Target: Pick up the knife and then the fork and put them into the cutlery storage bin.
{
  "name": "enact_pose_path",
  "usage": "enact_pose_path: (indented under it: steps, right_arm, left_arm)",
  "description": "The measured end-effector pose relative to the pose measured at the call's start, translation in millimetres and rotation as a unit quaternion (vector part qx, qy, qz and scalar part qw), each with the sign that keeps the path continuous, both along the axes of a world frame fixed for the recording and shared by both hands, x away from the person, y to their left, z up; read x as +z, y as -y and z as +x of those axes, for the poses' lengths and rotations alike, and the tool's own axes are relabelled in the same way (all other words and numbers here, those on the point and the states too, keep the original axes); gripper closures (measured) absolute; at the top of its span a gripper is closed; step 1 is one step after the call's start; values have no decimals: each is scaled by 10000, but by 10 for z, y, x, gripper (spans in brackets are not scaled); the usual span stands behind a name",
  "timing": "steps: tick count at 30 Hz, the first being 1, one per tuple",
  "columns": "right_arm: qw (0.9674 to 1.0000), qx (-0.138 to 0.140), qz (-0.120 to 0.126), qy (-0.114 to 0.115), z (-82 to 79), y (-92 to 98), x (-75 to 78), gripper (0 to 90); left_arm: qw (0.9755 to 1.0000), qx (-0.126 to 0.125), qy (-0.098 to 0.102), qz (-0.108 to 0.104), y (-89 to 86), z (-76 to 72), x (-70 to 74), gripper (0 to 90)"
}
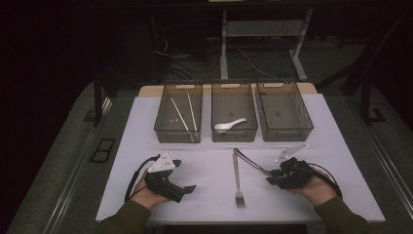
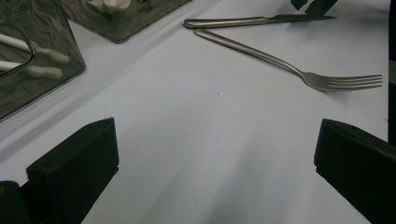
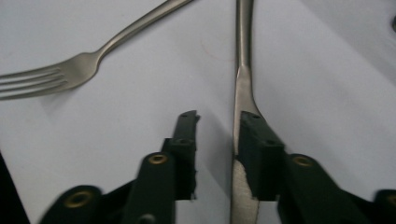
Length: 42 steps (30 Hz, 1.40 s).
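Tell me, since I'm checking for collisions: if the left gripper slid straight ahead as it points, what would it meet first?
Probably the fork: it lies across bare tabletop ahead of the open left gripper, with the knife just beyond. Depth is hard to judge.

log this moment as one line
left gripper: open, idle | right gripper: knife between fingers, not clamped | fork: on table

Steel knife (image 1: 252, 163) beside fork (image 1: 238, 181)

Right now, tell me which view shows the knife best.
The right gripper view: the knife runs up the frame, its blade between the right tongs, which stand slightly apart. The high view shows it small and slanted beside the fork. The left gripper view catches it far off at the top edge.
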State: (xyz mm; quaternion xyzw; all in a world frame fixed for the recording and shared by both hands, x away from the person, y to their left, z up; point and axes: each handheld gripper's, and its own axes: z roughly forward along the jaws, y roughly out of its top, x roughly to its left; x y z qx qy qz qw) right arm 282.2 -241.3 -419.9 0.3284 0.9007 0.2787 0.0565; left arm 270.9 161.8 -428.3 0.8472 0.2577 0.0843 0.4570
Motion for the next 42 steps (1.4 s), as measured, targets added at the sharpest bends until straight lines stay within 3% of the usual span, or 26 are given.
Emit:
enact_pose_path:
  steps: [3,5,11,22,29,37,42]
  right_arm:
    - [9998,-110,-11,-137,75,-15,47,523]
    - [9996,-192,-46,-185,135,-36,78,505]
    - [9992,-63,-259,-290,316,-164,119,477]
    - [9959,45,-730,-533,579,-501,107,589]
    - [9913,164,-1155,-612,669,-629,45,667]
    - [9882,164,-1377,-657,686,-666,-10,727]
    - [9879,135,-1387,-675,686,-672,-14,729]
  left_arm:
    - [10000,-5,-7,-45,12,0,-8,0]
    - [10000,-38,8,-31,18,2,-13,0]
    - [9999,-80,25,-66,28,9,-17,0]
    - [9998,-168,18,-51,47,15,-28,0]
    - [9998,-189,17,-56,46,13,-24,0]
    - [9997,-227,12,-21,57,11,-29,0]
    - [9997,-241,-10,-22,63,11,-33,0]
